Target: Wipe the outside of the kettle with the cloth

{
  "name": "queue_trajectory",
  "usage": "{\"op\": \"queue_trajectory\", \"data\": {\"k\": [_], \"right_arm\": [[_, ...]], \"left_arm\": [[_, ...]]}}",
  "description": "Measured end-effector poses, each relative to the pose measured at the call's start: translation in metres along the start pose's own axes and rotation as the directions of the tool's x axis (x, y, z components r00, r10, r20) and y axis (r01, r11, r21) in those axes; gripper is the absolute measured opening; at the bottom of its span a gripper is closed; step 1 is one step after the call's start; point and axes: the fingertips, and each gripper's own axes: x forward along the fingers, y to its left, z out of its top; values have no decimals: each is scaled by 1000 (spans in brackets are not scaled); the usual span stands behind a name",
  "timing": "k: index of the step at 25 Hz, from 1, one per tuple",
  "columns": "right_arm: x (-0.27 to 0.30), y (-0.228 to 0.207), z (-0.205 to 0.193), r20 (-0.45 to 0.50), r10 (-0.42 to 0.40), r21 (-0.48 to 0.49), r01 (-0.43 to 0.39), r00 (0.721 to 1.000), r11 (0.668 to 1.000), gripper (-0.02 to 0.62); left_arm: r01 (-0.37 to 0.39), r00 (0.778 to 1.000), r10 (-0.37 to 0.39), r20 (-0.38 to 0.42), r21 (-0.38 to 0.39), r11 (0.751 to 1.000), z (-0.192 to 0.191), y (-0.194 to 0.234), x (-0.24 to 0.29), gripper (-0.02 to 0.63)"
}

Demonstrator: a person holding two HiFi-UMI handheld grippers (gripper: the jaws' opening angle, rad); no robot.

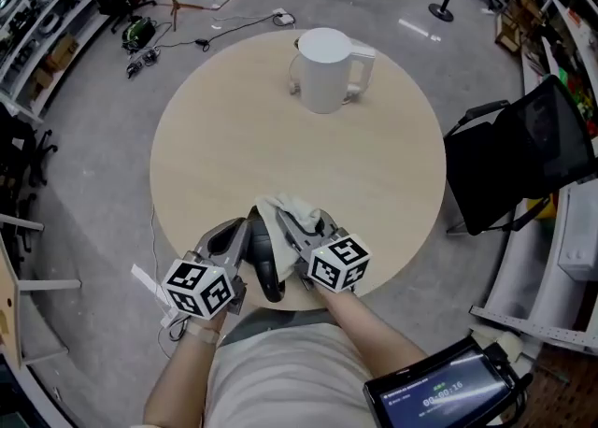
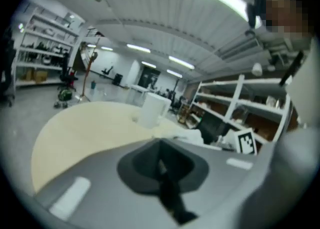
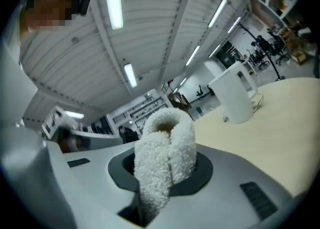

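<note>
A: White fleecy cloth [image 3: 167, 148] is pinched in the right tongs [image 3: 152, 193], doubled into a loop that stands up above the jaws. It looks soft and limp, so I'd expect it to flop and fold over as it rubs.

B: And the left tongs [image 2: 162, 173]?

A: Jaws together, nothing between them.

B: Where's the kettle [image 1: 325, 69]?

A: Upright in the upper middle of the head view, on the far side of the round pale surface [image 1: 243, 136], well apart from both tongs at the lower edge. Its handle [image 1: 363, 66] points right.

B: How would it handle?

A: Smooth, hard and probably slippery. If it is empty it is likely light enough to slide under a push. I'd steady it by the handle with the free tongs.

B: What do the views add to each other?

A: Only the head view shows the gap to cover. The right gripper view shows how the cloth is folded in the jaws, and the left gripper view confirms that its own jaws are empty.
</note>
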Motion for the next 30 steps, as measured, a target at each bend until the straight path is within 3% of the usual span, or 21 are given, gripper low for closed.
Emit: {"op": "queue_trajectory", "data": {"k": [1, 3, 4, 5, 7, 9, 11, 12, 13, 15, 16, 17, 18, 20, 21, 22, 24, 26, 27, 28, 30], "right_arm": [[12, -21, -27, -52, -66, 9, 67, 996, 998, 69], [20, -73, -84, -191, -191, 193, 228, 963, 954, 68], [18, -84, -96, -238, -199, 287, 264, 951, 921, 69], [14, -73, -86, -211, -172, 302, 231, 962, 925, 68], [2, -11, -26, 4, -57, 72, 56, 998, 996, 69], [-5, 11, -11, 119, -43, -75, 52, 992, 996, 69], [-1, -51, -68, -31, -224, 172, 226, 974, 959, 69], [1, -78, -92, -153, -263, 306, 298, 953, 904, 69], [2, -78, -93, -201, -243, 342, 300, 949, 890, 69], [0, -12, -33, -42, -120, 80, 123, 992, 989, 69], [-2, 22, -6, 58, -55, -97, 61, 997, 993, 67], [-2, 32, 1, 115, -40, -178, 60, 993, 982, 67], [1, 13, -13, 111, -91, -128, 105, 990, 986, 69], [11, -62, -74, -104, -238, 179, 253, 966, 951, 67], [15, -81, -94, -211, -242, 284, 297, 947, 912, 67], [14, -74, -90, -233, -207, 296, 272, 950, 915, 67], [3, -7, -33, -60, -83, 88, 88, 995, 992, 67], [-10, 31, -1, 119, -22, -106, 34, 993, 994, 67], [-12, 15, -16, 137, -87, -70, 97, 987, 993, 68], [-12, -21, -50, 72, -196, 69, 191, 978, 979, 67], [-14, -85, -112, -182, -275, 395, 326, 944, 859, 67]], "left_arm": [[-36, 999, 38, -33, 58, 998, -1, 1, 10, -9], [-109, 993, 116, -38, 146, 983, 0, 4, 15, 0], [-127, 991, 132, -21, 168, 978, 1, 4, 13, 0], [-131, 991, 133, -3, 178, 975, 2, 3, 12, 0], [-115, 993, 116, 8, 185, 976, 2, 2, 11, 0], [-105, 994, 107, -3, 182, 978, 2, 2, 10, -2], [-101, 994, 104, -10, 178, 979, 3, 3, 10, -2], [-99, 995, 103, -12, 181, 978, 2, 2, 12, -2], [-98, 995, 103, -15, 190, 977, 2, 1, 13, -2], [-102, 994, 110, -21, 220, 970, -1, 0, 14, -2], [-109, 993, 117, -21, 236, 966, -1, 0, 13, -2], [-117, 992, 126, -20, 249, 961, -2, 0, 12, -2], [-125, 991, 134, -18, 259, 958, -3, 1, 12, -2], [-129, 990, 138, -14, 263, 956, -4, 3, 13, -2], [-128, 991, 136, -12, 258, 958, -3, 3, 13, -2], [-127, 991, 134, -10, 249, 960, -2, 4, 13, -2], [-125, 992, 129, -4, 236, 964, -1, 4, 13, -2], [-134, 990, 138, 1, 235, 963, 2, 4, 13, -2], [-139, 990, 143, 1, 241, 960, 2, 4, 12, -2], [-136, 990, 140, 0, 246, 960, 2, 3, 12, -2], [-116, 993, 119, 0, 201, 973, 2, 5, 9, -2]]}}
